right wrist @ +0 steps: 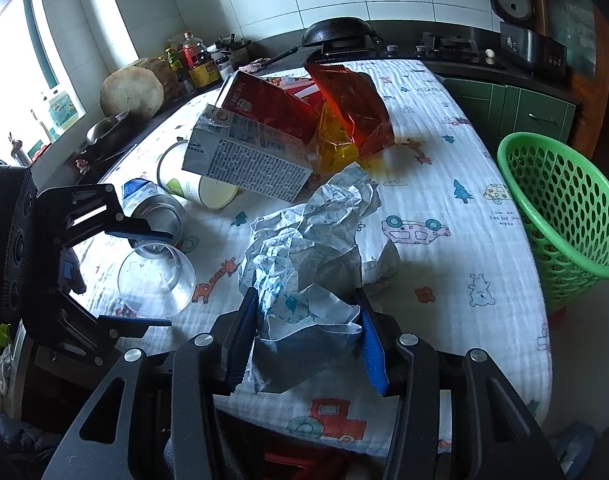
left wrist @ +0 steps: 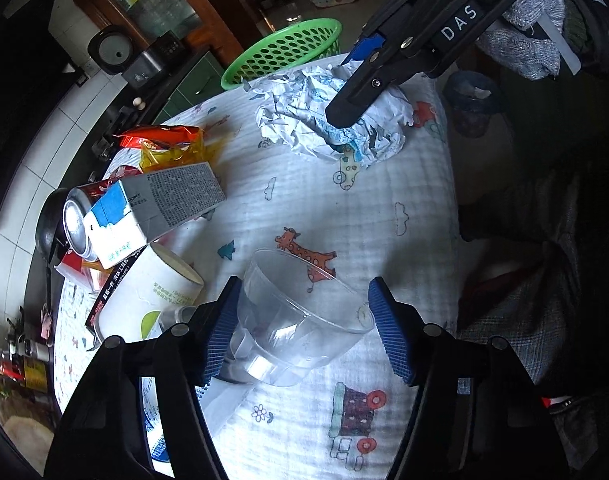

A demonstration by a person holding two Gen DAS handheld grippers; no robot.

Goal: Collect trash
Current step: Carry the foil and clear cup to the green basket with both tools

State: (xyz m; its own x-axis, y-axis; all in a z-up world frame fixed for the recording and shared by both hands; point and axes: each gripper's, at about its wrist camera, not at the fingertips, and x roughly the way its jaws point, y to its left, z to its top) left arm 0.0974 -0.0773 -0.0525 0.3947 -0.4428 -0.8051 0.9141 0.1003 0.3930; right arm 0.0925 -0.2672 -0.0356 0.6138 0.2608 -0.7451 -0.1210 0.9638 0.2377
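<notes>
Left jaws: clamped on the clear plastic cup, lying on my table.
Right jaws: gripping crumpled paper.
Progress: carton, cans, wrappers still piled at ten o'clock; green basket, three o'clock, looks empty.
Views: only the right shows the basket's inside.

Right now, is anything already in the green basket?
No, in the right wrist view the green basket beside the table shows only its bare perforated wall inside.
</notes>
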